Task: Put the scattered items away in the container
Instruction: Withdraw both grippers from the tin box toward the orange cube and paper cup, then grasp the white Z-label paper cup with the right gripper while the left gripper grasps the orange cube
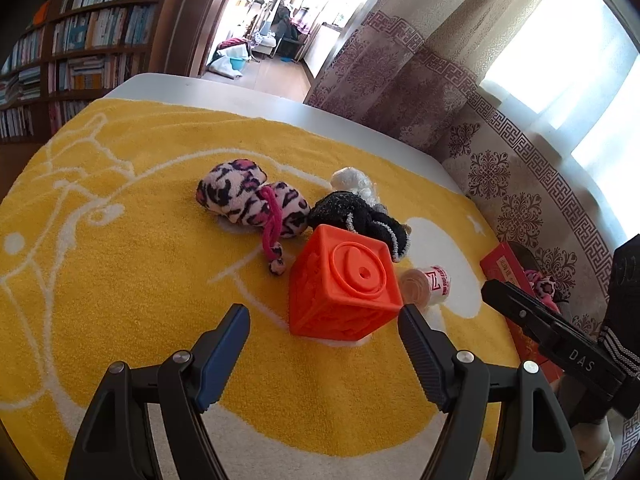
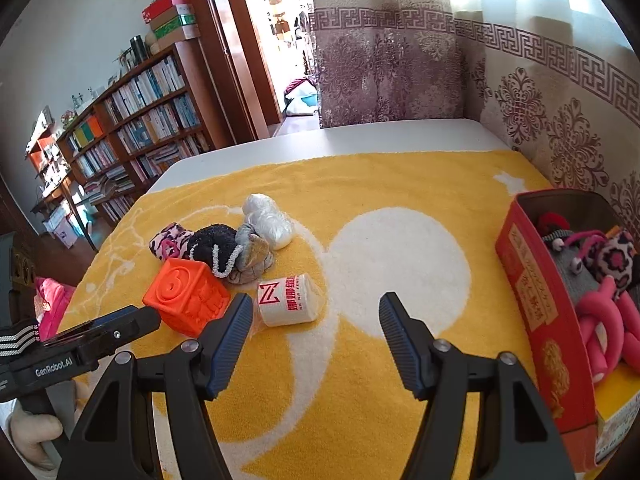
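Note:
An orange rubber cube [image 1: 344, 280] [image 2: 186, 294] stands on the yellow towel [image 1: 120, 280] just ahead of my open left gripper [image 1: 324, 316], nearer its right finger. A small white tissue roll [image 1: 430, 284] [image 2: 288, 300] lies beside the cube, just ahead of my right gripper's left finger. My right gripper [image 2: 316, 308] is open with nothing between its fingers. Behind the cube lie a pink leopard plush [image 1: 252, 200] [image 2: 168, 242], a black scrunchie [image 1: 356, 216] [image 2: 214, 246], a grey scrunchie [image 2: 252, 258] and a white wrapped bundle [image 2: 268, 220]. The red box [image 2: 536, 312] holds several toys.
The towel covers a white table [image 2: 360, 136] whose far edge meets patterned curtains [image 2: 540, 112]. A bookshelf [image 2: 132, 136] and a doorway stand beyond. The red box [image 1: 504, 264] sits at the towel's right edge. A hand [image 2: 28, 432] holds the left gripper's handle at the lower left.

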`<state>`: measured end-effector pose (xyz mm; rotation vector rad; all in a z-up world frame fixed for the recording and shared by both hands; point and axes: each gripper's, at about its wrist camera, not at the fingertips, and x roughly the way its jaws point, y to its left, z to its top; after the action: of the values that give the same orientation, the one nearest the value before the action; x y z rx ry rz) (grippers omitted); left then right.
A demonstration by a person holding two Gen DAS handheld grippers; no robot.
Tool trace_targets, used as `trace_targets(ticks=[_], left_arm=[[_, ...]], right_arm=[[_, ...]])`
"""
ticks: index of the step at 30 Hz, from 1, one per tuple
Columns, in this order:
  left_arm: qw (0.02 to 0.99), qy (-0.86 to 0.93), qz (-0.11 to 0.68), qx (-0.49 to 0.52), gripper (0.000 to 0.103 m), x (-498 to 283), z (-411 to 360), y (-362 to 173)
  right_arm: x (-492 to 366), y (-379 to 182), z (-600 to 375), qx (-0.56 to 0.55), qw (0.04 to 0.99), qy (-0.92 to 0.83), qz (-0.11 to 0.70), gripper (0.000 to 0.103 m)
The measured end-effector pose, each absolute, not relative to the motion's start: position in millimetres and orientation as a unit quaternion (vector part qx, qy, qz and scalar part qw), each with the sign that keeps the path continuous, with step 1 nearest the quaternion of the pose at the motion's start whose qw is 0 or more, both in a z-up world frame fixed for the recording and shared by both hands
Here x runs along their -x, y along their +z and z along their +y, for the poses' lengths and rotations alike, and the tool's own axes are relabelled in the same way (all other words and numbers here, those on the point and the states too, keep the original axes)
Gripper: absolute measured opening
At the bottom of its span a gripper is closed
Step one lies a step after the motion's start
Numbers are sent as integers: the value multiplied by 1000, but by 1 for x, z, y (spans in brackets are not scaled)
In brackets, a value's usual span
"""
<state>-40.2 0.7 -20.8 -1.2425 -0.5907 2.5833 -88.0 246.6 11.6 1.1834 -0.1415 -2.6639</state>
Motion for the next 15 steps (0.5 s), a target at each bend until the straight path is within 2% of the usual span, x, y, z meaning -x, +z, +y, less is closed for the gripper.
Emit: trace_targets(ticks=[15], left_arm=[[93, 871, -203, 438, 78, 46, 0, -31]], right_arm=[[122, -21, 229, -440, 127, -888, -47, 70]])
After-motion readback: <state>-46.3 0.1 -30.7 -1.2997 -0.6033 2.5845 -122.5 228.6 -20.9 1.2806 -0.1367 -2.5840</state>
